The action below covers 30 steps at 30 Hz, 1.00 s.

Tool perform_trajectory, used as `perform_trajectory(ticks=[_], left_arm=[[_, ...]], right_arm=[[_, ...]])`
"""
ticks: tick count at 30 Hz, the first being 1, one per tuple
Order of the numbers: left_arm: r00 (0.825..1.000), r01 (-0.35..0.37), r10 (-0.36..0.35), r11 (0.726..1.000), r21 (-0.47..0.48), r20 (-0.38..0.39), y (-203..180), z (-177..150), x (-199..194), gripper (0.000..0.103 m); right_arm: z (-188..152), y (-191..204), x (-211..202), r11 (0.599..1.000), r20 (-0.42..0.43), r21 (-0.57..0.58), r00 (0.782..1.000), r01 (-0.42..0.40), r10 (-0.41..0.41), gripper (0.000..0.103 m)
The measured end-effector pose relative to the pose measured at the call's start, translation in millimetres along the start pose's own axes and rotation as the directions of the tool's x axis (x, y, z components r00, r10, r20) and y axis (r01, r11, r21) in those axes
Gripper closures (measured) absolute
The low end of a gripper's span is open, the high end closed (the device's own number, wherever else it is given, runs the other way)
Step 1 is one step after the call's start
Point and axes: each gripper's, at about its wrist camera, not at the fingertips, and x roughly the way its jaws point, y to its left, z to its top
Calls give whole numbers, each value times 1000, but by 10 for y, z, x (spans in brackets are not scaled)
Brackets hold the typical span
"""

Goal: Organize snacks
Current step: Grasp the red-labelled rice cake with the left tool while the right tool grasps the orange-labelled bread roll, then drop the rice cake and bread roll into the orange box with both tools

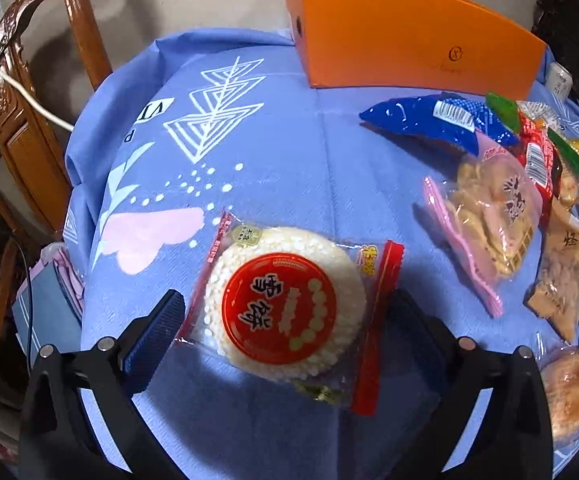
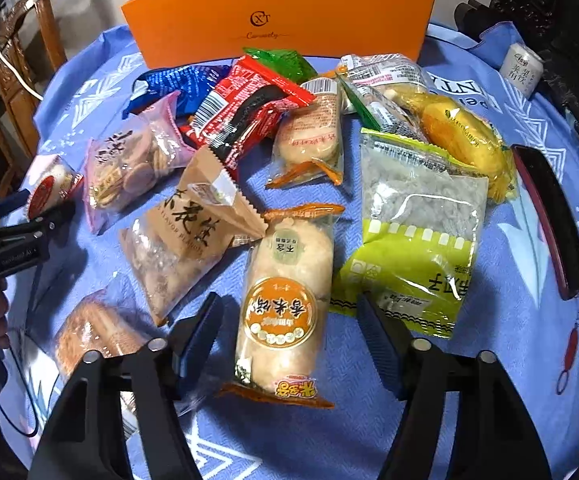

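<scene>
Currently catalogued, two grasps pending.

Item one: round rice cracker packet, red disc label, lying flat on the blue cloth of the worktop. Left gripper is straddling it with fingers spread wide; the packet is sitting between them, its left film corner just beside the left pad, its red sealed edge near the right one. No pinch yet.

Item two: long orange-label cracker packet, lying lengthwise between the spread fingers of the right gripper, clear of both pads. Green packet is lying just beside the right finger.

Risks, as judgement: closing on loose film alone is likely letting a packet slip or swing; squeezing hard is risking crushed crackers; the right finger is likely snagging the green packet's corner and dragging it along.

Destination presumed: orange box, standing at the far edge behind the snack pile, well apart from both packets.
</scene>
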Motion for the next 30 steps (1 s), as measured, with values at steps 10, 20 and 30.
perform_trajectory(ticks=[10,20,30], left_arm=[[996,68,-72,996,64,54,-181,-112,-225,38],[984,35,-49,996,85,170,-96,-65,-848,38],[962,-27,-4,994,110,272,-33,537,-1307,38]], right_arm=[[-24,-54,-190,1000,35,0,999,-19,19,68],[34,-143,-576,1000,148,-5,989,-14,14,68],[453,-253,-930,999,248,26,968,-37,30,68]])
